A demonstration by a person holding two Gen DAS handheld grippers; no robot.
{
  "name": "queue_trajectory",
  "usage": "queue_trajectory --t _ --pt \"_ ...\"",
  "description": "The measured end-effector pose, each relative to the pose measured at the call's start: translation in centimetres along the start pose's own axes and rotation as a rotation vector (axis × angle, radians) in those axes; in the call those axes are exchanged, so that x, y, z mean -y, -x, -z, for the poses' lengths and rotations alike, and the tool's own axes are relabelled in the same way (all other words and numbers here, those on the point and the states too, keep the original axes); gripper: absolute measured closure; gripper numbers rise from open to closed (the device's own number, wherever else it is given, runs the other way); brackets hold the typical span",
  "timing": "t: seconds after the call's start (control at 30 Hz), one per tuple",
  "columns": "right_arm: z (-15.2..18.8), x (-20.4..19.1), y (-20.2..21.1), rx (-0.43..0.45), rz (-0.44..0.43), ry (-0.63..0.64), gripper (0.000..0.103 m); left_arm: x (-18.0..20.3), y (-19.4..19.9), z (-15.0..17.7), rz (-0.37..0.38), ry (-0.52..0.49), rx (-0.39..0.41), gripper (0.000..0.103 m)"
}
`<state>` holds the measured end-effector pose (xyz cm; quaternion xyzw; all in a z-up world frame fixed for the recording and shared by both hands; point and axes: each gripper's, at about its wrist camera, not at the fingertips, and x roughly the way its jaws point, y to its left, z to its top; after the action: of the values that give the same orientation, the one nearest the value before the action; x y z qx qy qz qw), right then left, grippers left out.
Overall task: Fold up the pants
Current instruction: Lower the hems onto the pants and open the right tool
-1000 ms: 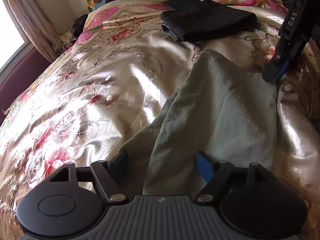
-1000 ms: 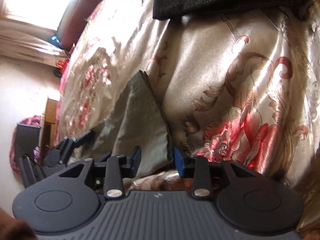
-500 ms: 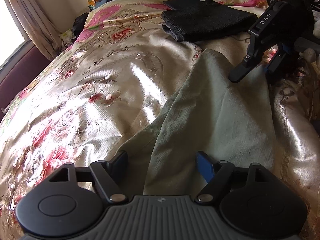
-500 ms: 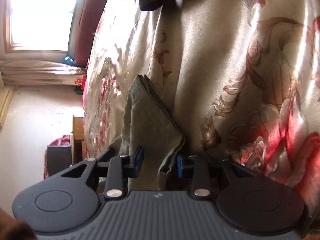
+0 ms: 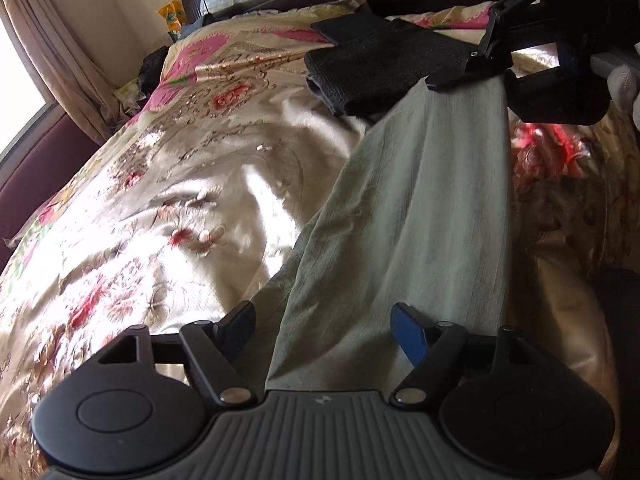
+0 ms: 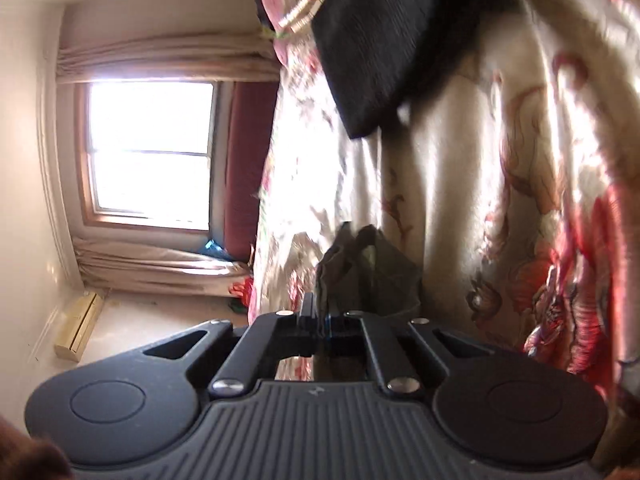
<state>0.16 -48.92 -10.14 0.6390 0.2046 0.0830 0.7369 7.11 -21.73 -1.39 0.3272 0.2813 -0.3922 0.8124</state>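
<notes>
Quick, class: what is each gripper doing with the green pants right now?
Left gripper: open, the green pants lying between its fingers, not pinched.
Right gripper: jaws have just closed, shut on the far end of the green pants.

Right gripper (image 6: pixel 320 322): jaws closed tight on a bunched edge of green pants (image 6: pixel 368 268).
Bedspread (image 6: pixel 500 160): shiny cream satin with red flowers, under the pants.
Folded black cloth (image 6: pixel 380 40): lying on the bedspread, beyond the pants.
Window (image 6: pixel 150 150): bright, with beige curtains (image 6: pixel 168 58), across the room on the left.
View: rolled sideways.
</notes>
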Motion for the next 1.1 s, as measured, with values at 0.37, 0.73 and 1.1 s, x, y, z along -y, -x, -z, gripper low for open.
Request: queue_trajectory --t 0.37,0.73,1.1 --pt "-2.9 0.0 7.1 0.218 0.396 0.135 0.093 2.8 -0.4 -2.6 0.032 0.044 0.043 0.014" --pt "6.2 -10.7 -5.8 -0.206 0.336 0.67 0.093 -8.1 7.5 8.7 -0.335 0.136 -0.061 0.014" --pt "13.7 -10.2 -19.4 -0.761 0.444 0.776 0.086 -14.4 9.6 20.2 -0.428 0.387 -0.207 0.011"
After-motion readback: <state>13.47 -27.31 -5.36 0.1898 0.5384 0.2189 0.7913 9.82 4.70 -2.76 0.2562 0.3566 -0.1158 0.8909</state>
